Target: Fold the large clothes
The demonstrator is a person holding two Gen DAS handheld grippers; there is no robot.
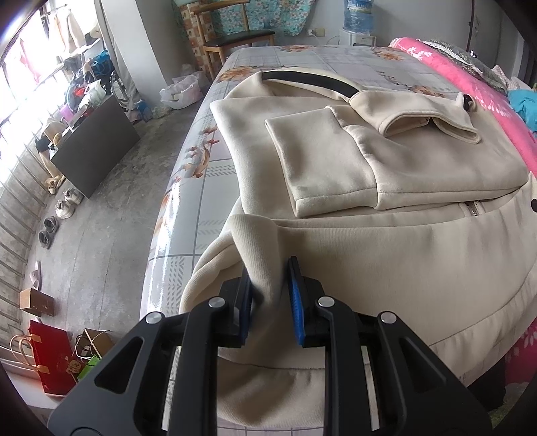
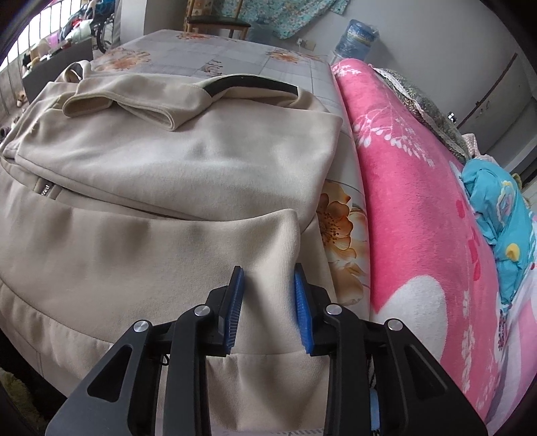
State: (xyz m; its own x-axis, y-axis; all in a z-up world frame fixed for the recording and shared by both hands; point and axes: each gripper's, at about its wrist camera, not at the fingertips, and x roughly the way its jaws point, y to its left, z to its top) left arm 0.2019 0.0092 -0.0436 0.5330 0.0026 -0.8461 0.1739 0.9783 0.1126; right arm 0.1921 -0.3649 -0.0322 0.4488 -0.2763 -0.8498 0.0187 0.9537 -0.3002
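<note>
**Both hand-held grippers pinch the near hem of a cream jacket on the bed**

A bed with a glossy grey floral-print cover [image 1: 302,60] carries the large cream fleece zip-up jacket [image 1: 386,234], which lies across the near part of the cover with its sleeves folded in over the body. Beyond the far end of the bed stands a wooden chair with a dark seat [image 1: 235,37], and a blue water-cooler bottle [image 1: 360,16] stands near that same far corner. Along the bed's right side lies a pink plush blanket with white leaf print [image 2: 419,201], with a crumpled turquoise cloth [image 2: 496,228] on it. On the concrete floor off the bed's left side are shoes [image 1: 63,204] and a red gift bag [image 1: 53,362].

The left hand-held gripper [image 1: 270,295] is narrowed onto a bunched fold of the jacket's ribbed hem at its left corner. The right hand-held gripper [image 2: 268,295] holds the hem's right corner, its blue pads set a little apart around the raised cloth.

The jacket's near edge drops out of sight below both grippers, and its zipper shows only as a short metal piece [image 1: 473,209].
</note>
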